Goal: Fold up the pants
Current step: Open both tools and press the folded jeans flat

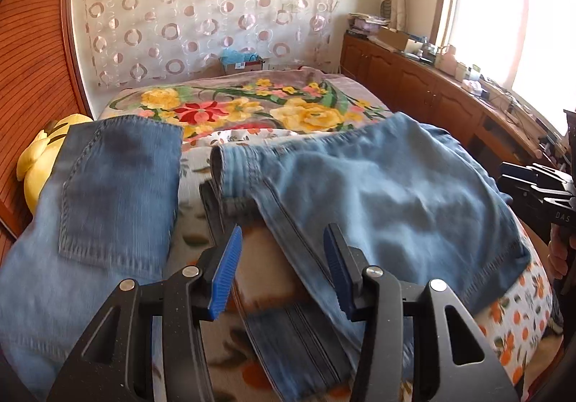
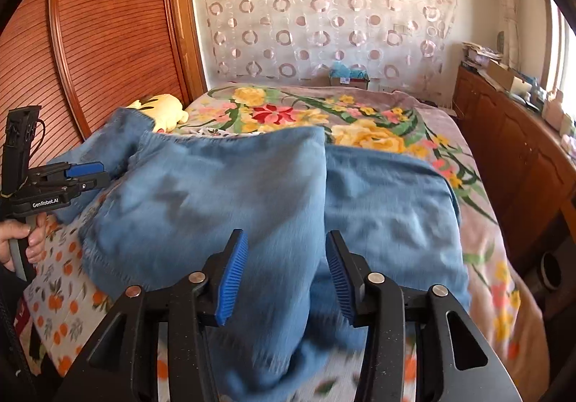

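1. Blue-padded jaws of my left gripper (image 1: pixel 282 272) and right gripper (image 2: pixel 287 276) stand apart, gripping nothing.
2. Denim pants (image 2: pixel 252 193) lie folded on the floral bed (image 2: pixel 496 222).
3. "GenRobot.AI" marks my left gripper's body.

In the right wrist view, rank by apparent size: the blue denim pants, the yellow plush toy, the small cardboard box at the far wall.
1. Blue denim pants, by far largest, though nearest the camera.
2. Yellow plush toy.
3. Small cardboard box, smallest, but farthest away, so unsure.

left hand-held gripper (image 1: pixel 280 260): jaws apart, empty | jeans (image 1: pixel 378 193): spread on bed (image 1: pixel 518 323)
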A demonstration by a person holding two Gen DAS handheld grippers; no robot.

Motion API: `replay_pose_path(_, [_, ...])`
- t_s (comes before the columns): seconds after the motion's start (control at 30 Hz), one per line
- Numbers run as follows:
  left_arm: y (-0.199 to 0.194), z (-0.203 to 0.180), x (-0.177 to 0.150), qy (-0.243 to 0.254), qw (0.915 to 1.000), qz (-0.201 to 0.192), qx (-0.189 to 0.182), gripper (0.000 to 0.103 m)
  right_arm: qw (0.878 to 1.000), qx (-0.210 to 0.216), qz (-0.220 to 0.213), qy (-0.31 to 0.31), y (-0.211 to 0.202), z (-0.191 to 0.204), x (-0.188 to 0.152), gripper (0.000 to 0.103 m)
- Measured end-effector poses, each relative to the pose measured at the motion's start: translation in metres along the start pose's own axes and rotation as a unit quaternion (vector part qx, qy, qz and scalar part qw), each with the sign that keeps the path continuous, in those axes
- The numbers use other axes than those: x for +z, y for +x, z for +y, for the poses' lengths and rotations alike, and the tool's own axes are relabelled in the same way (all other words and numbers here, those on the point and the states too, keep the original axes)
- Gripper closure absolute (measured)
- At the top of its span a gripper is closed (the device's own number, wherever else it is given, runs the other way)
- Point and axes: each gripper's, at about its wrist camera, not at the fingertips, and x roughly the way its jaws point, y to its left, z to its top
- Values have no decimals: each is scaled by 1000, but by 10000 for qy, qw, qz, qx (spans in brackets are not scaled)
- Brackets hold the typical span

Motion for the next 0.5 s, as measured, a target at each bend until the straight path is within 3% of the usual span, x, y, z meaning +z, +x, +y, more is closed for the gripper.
replay_pose_path(0.27, [31, 12, 17, -132, 9997, 112, -144, 56, 9995, 83, 303, -25, 62, -17, 40, 54])
replay_pose_path(0.5, [54, 10, 11, -185, 9988, 423, -134, 75, 9978, 150, 619, -168, 107, -28, 63, 54])
